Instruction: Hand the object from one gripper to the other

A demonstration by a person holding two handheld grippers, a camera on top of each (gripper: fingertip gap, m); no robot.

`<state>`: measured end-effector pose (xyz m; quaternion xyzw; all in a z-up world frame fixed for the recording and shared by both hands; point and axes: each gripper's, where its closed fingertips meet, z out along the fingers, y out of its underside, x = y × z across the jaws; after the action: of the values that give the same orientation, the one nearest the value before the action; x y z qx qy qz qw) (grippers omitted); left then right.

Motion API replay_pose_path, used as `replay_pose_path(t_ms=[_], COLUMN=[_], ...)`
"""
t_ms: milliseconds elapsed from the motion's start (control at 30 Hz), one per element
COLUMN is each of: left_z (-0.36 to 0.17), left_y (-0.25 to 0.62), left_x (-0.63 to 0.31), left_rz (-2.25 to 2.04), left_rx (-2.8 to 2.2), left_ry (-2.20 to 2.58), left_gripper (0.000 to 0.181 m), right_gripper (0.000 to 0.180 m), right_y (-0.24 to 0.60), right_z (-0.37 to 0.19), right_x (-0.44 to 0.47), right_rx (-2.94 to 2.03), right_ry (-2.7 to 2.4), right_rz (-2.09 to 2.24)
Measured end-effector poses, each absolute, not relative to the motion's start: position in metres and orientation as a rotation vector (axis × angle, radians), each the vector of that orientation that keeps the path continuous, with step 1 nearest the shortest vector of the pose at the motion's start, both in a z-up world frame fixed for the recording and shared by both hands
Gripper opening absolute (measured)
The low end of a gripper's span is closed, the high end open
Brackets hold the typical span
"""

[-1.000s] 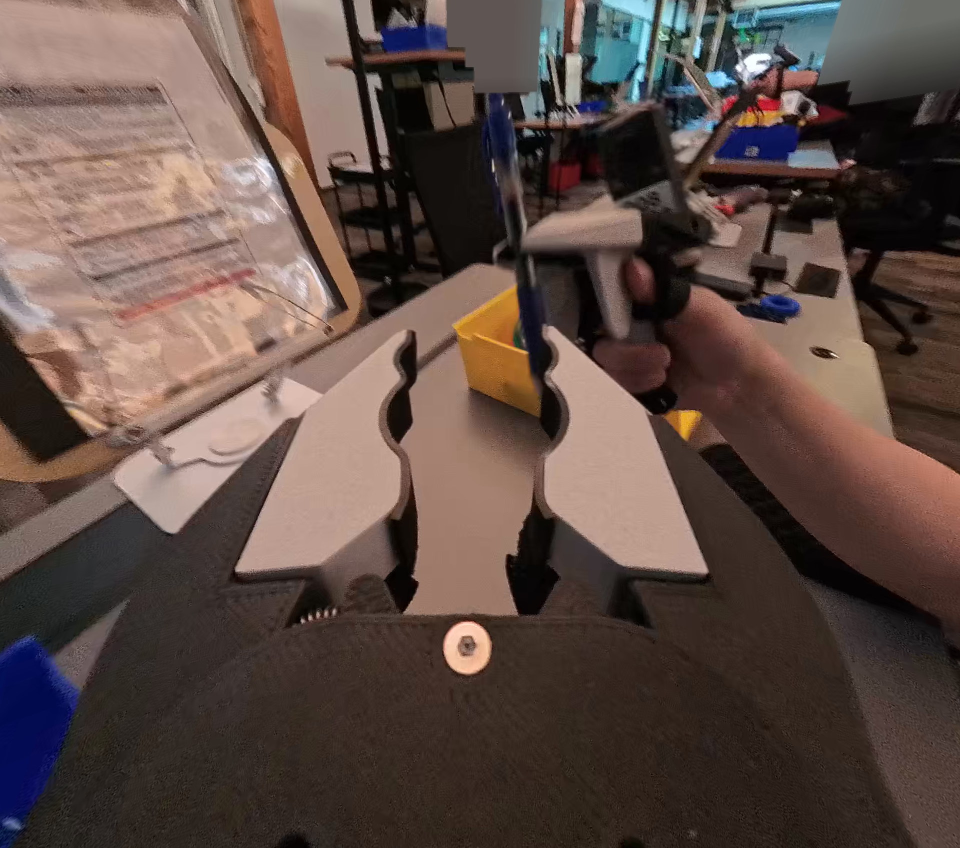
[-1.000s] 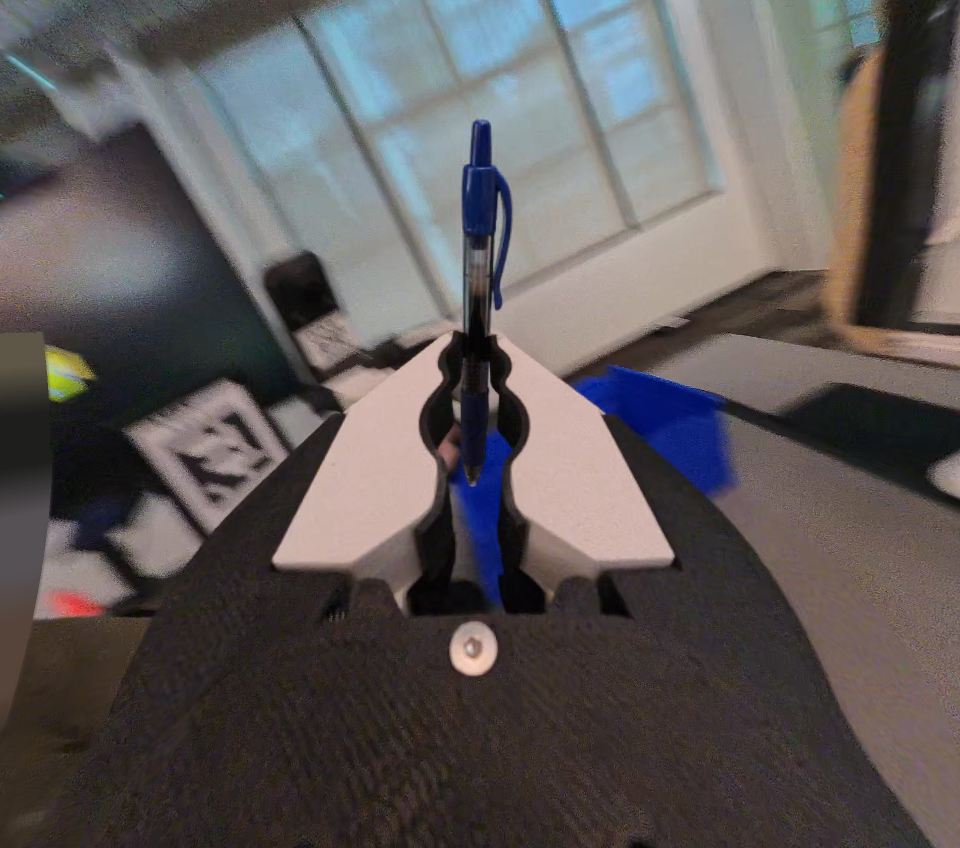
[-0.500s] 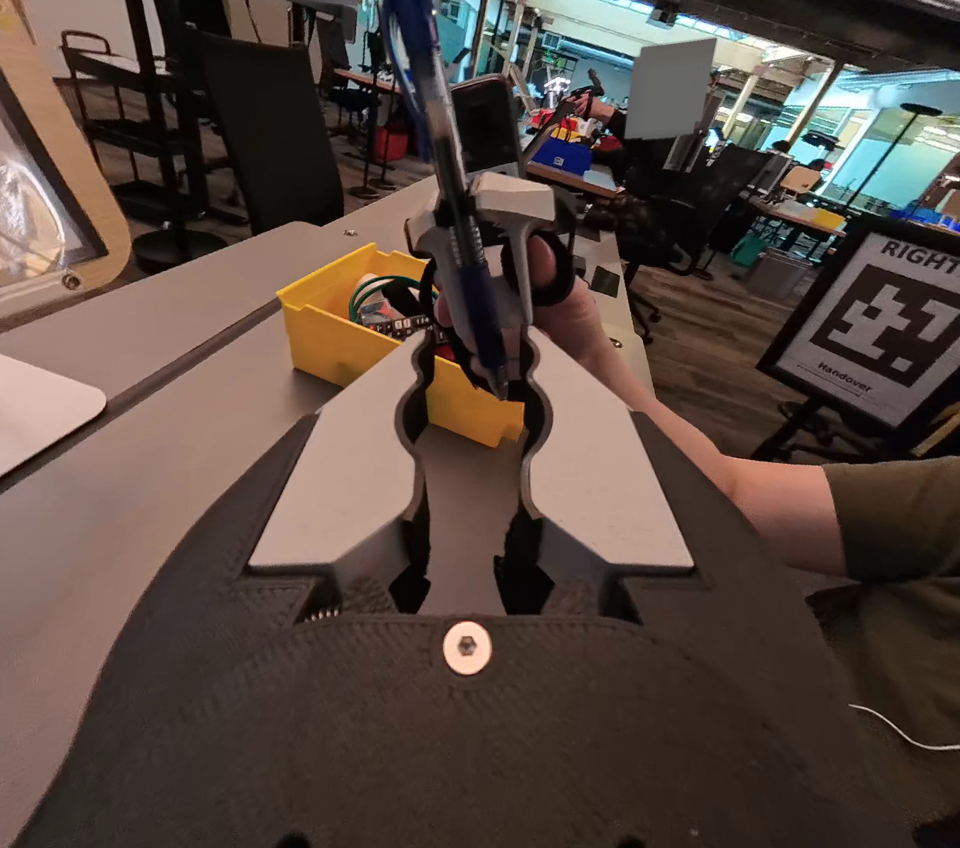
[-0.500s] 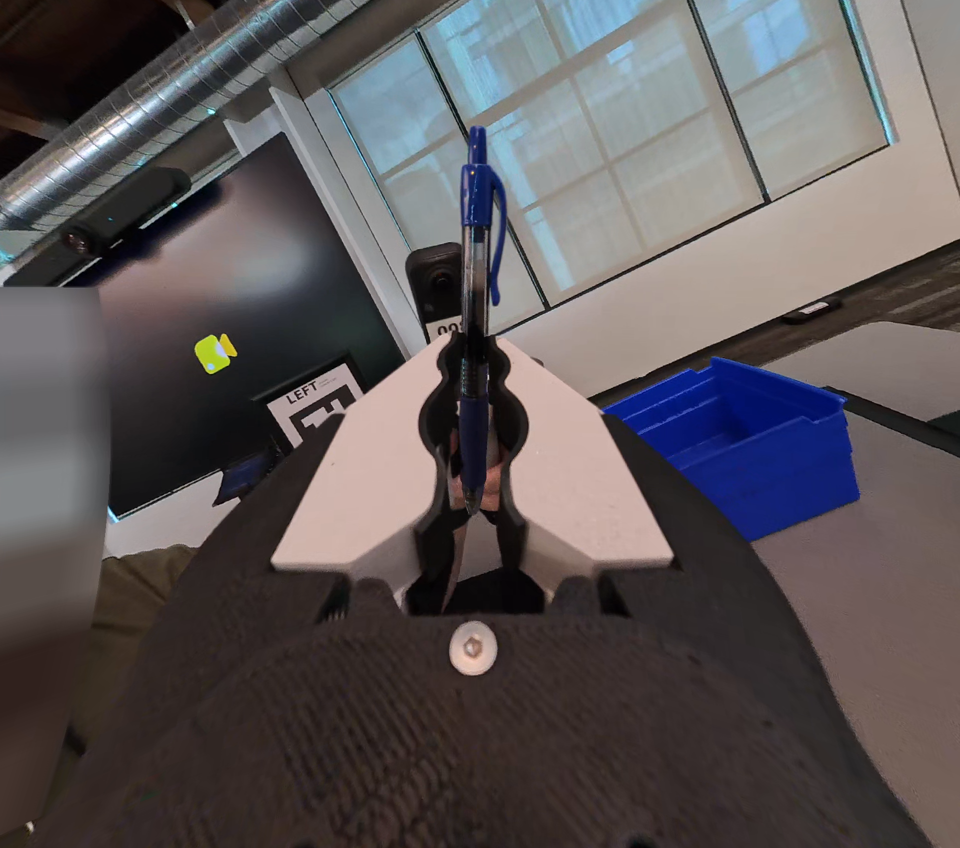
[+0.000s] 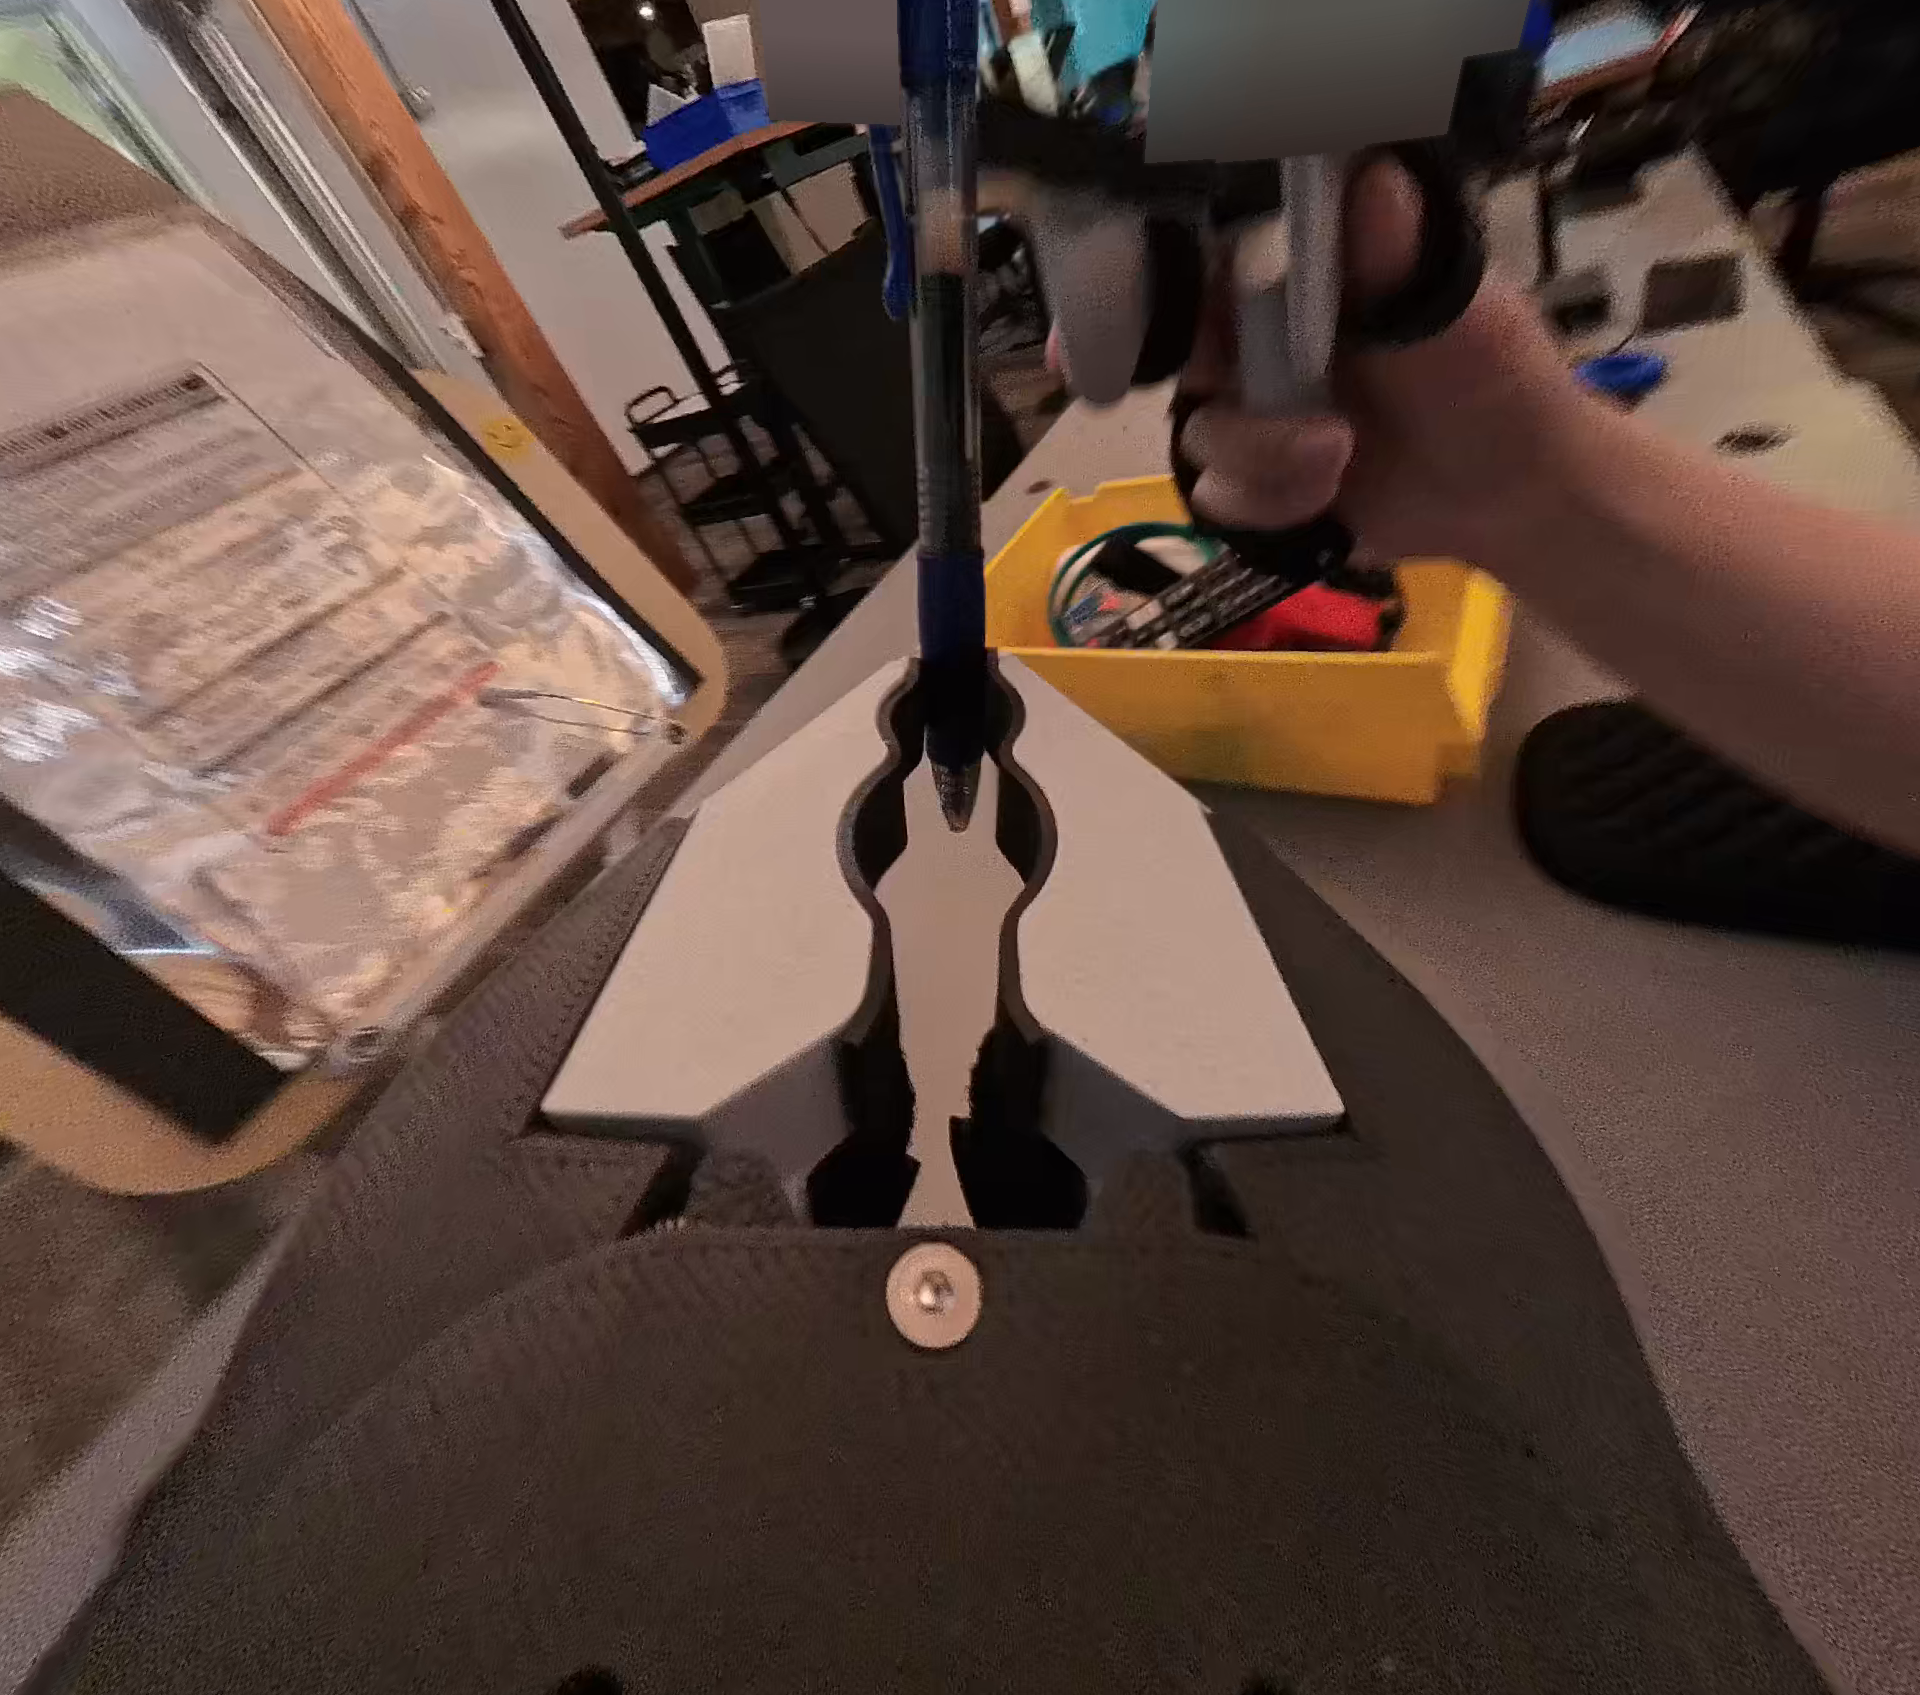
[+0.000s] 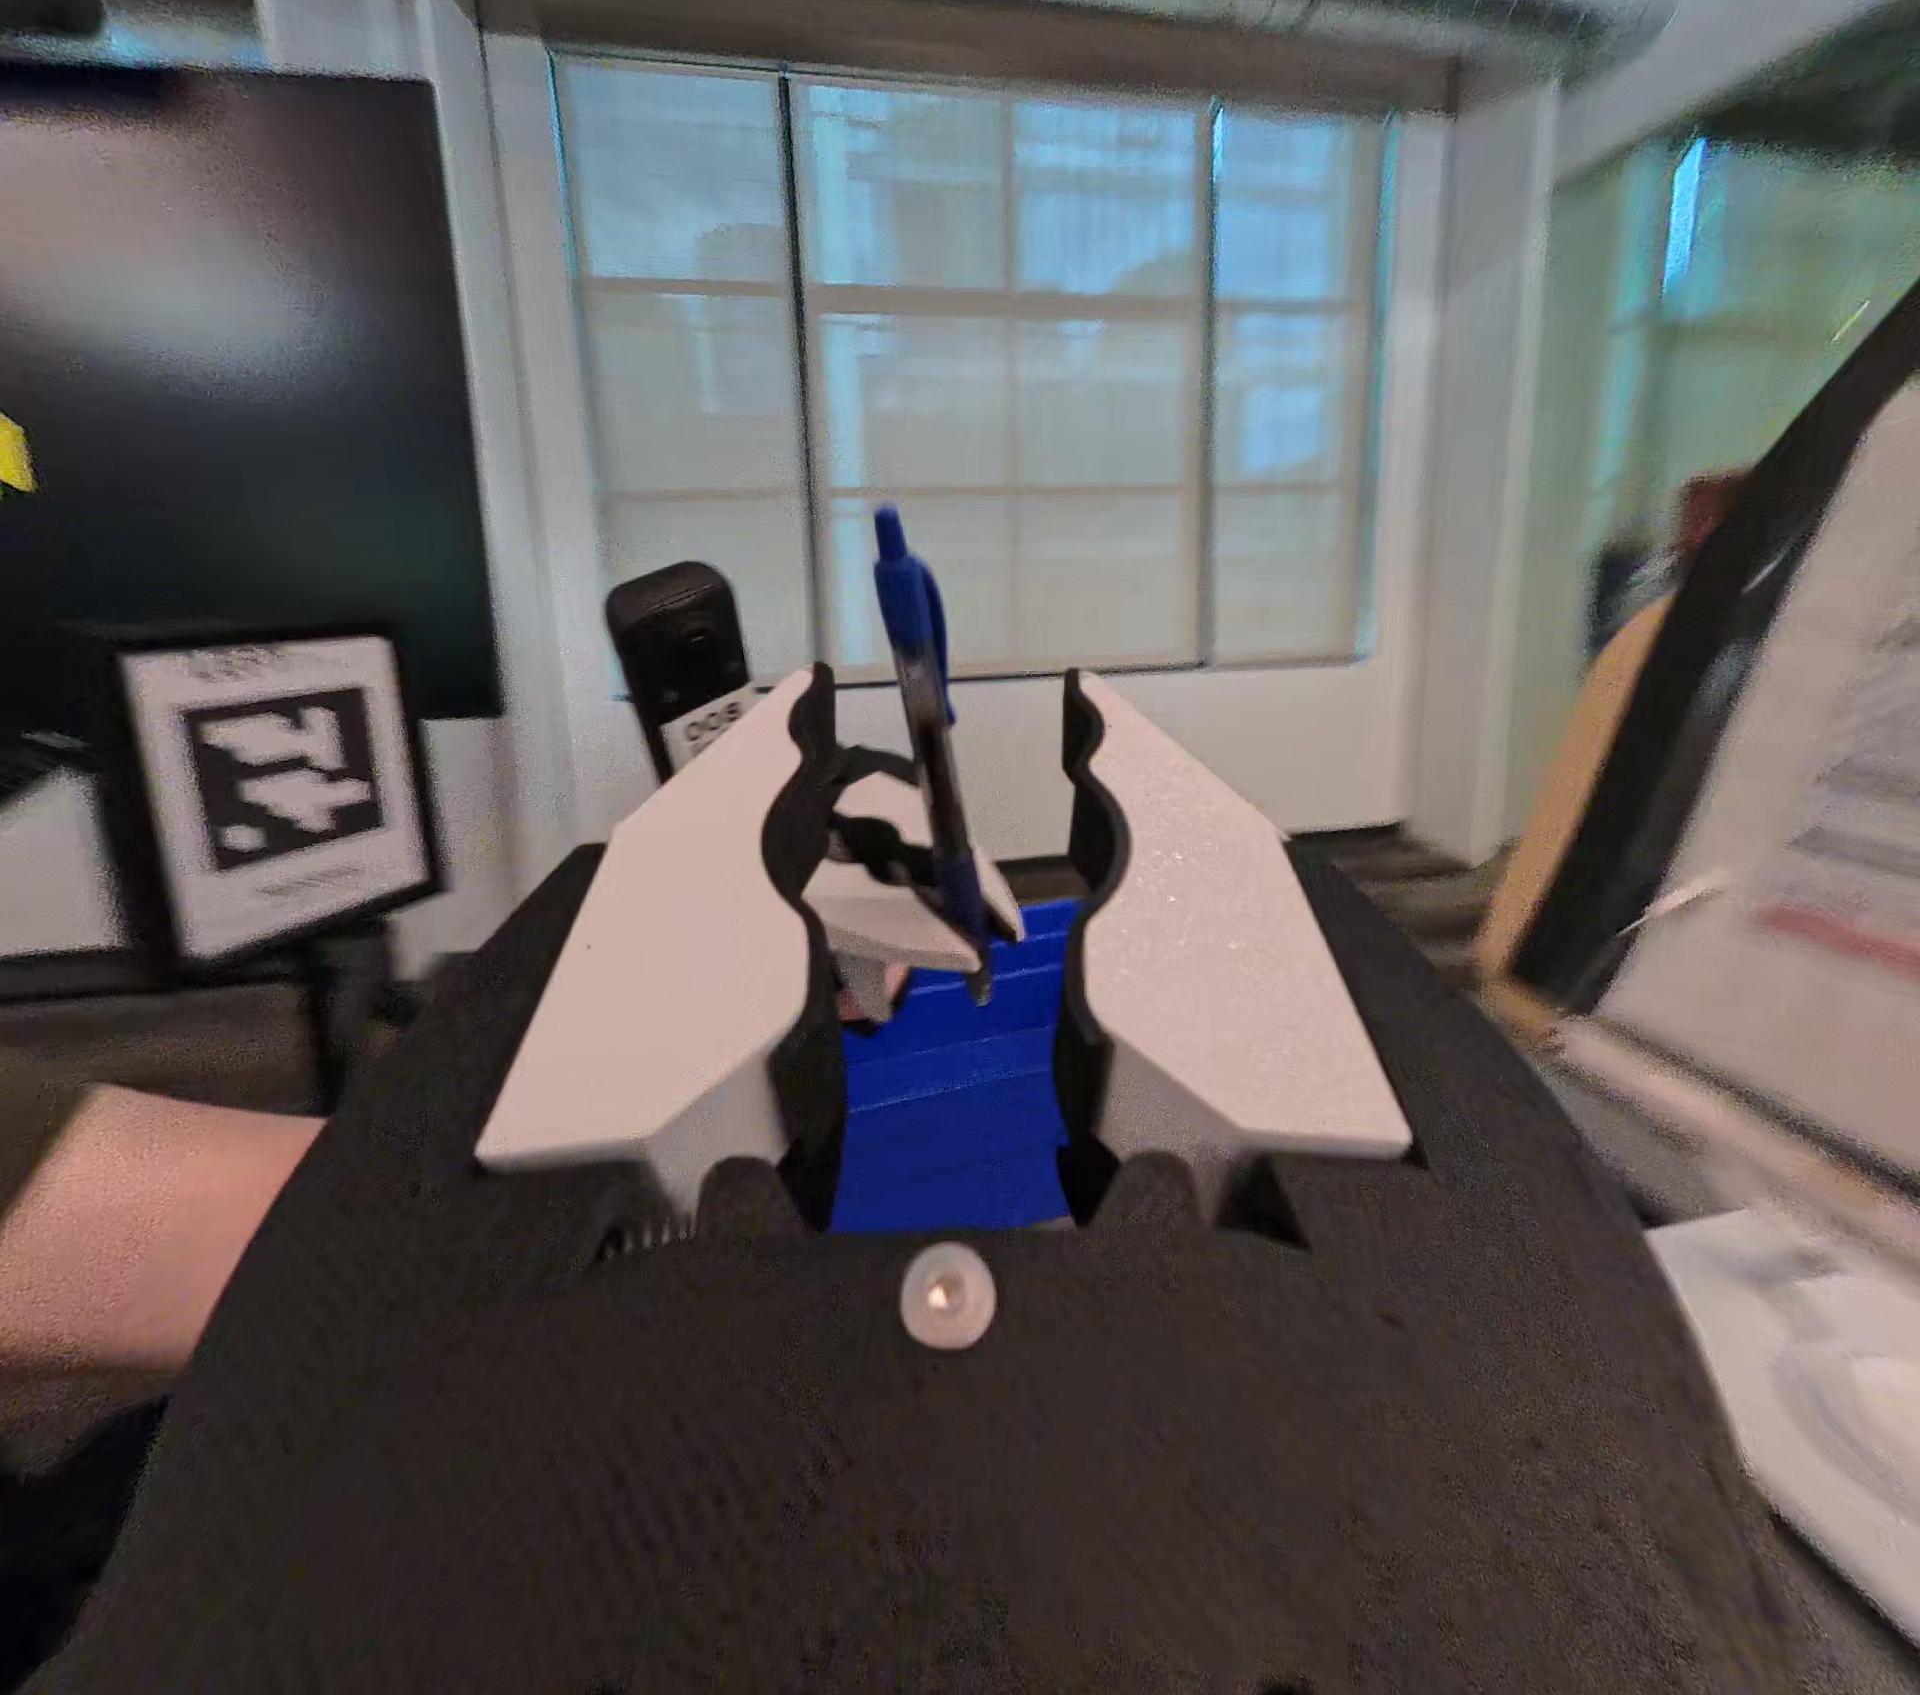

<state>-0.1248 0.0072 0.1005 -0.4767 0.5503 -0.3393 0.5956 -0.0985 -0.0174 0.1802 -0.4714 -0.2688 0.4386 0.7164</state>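
While the left gripper (image 5: pixel 951 700) pinches the blue pen (image 5: pixel 940 357) upright, the right gripper (image 6: pixel 940 710) gapes wide; marker sign (image 6: pixel 275 788) w/ unread print.

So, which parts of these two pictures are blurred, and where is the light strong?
Left wrist view: the pen near the jaws is fairly sharp, but the hand on the other gripper and the framed sheet are smeared. Right wrist view: the window is bright and washed out; the edges are streaked, and the pen is slightly soft.
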Motion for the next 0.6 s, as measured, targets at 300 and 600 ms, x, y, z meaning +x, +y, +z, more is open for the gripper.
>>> replay_pose_path(t_ms=[300, 600], left_z=[0.083, 0.088], left_y=[0.013, 0.008], left_x=[-0.115, -0.11], left_rz=[-0.464, -0.491], left_rx=[-1.04, -1.05], left_ry=[1.358, 1.325], left_gripper=[0.008, 0.008], right_gripper=[0.026, 0.021], right_y=[-0.047, -0.04], right_z=[0.2, 0.198], right_x=[-0.106, -0.1], right_rx=[-0.959, -0.961], right_ry=[-0.682, -0.65], right_rz=[0.73, 0.697])
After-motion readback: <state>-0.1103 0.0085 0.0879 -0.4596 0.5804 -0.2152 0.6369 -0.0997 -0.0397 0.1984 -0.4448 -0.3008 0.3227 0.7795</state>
